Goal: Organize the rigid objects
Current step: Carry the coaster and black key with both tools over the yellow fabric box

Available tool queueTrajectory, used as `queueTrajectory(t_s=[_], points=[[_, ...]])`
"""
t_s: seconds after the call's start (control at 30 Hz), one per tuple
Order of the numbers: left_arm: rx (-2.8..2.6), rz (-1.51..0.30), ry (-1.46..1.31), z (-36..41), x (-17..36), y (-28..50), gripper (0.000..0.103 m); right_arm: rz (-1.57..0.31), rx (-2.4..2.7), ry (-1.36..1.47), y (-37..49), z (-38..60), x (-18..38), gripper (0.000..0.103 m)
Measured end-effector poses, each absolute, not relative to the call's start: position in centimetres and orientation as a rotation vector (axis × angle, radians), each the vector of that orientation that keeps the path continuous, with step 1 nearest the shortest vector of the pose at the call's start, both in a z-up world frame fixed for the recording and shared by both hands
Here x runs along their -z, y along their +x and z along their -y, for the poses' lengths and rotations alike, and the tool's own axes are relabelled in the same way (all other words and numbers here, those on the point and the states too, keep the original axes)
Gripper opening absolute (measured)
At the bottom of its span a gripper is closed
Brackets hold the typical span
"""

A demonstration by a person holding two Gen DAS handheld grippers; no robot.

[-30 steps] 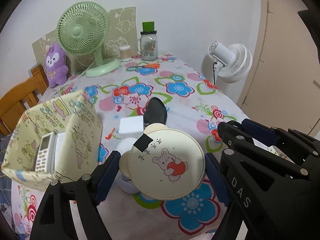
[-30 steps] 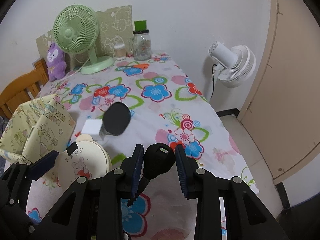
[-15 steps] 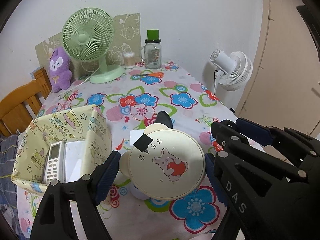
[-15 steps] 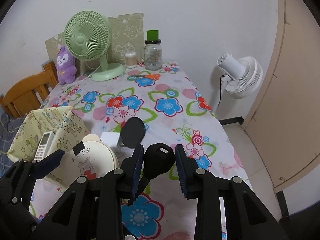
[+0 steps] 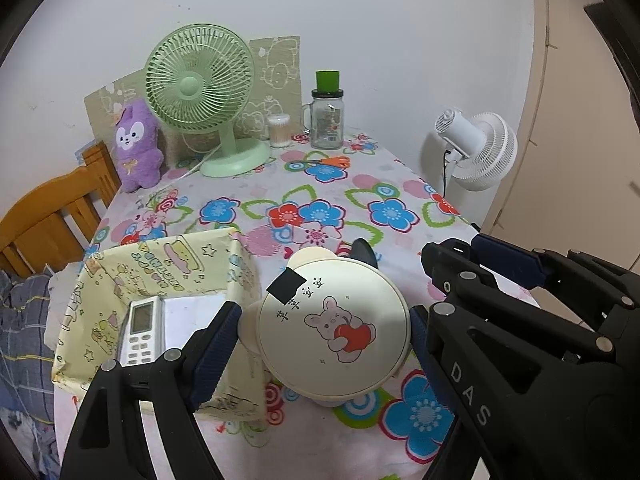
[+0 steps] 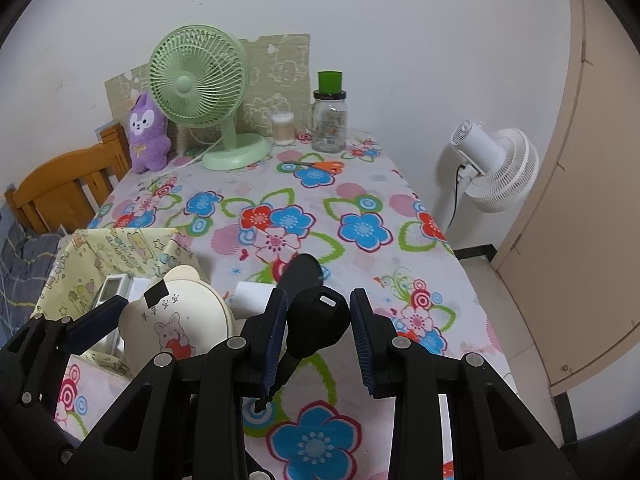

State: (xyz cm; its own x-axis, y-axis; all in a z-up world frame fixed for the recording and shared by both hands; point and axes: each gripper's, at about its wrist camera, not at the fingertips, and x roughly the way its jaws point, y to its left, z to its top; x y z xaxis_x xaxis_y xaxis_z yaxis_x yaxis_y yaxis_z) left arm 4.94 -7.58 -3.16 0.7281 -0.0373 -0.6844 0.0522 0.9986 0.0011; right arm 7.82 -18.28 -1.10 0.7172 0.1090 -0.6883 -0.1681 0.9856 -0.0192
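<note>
Round cream mirror (image 5: 332,330) clamped across its width by the left gripper (image 5: 324,332), held clear of the table.
Fabric bin (image 5: 160,280) sits at lower left of the left view, just beside the mirror, open side up, remote (image 5: 141,330) seen inside. Right gripper (image 6: 319,330) is closed to a narrow gap on a black handled item (image 6: 316,320), long axis running away toward frame centre. Left hand is judged nearer the bin. Flowered tablecloth (image 6: 360,200) covers the table; green fan (image 6: 200,92) stands at the far wall.
</note>
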Motion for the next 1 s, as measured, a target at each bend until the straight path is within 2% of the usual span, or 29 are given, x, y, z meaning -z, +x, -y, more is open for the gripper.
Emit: queueTrajectory(t_s=[1.0], points=[[0.001,-0.727,-0.001,0.6,1.8,5.4,0.085,-0.739,-0.233,-0.124,8.9,10.8,-0.6,0.035]])
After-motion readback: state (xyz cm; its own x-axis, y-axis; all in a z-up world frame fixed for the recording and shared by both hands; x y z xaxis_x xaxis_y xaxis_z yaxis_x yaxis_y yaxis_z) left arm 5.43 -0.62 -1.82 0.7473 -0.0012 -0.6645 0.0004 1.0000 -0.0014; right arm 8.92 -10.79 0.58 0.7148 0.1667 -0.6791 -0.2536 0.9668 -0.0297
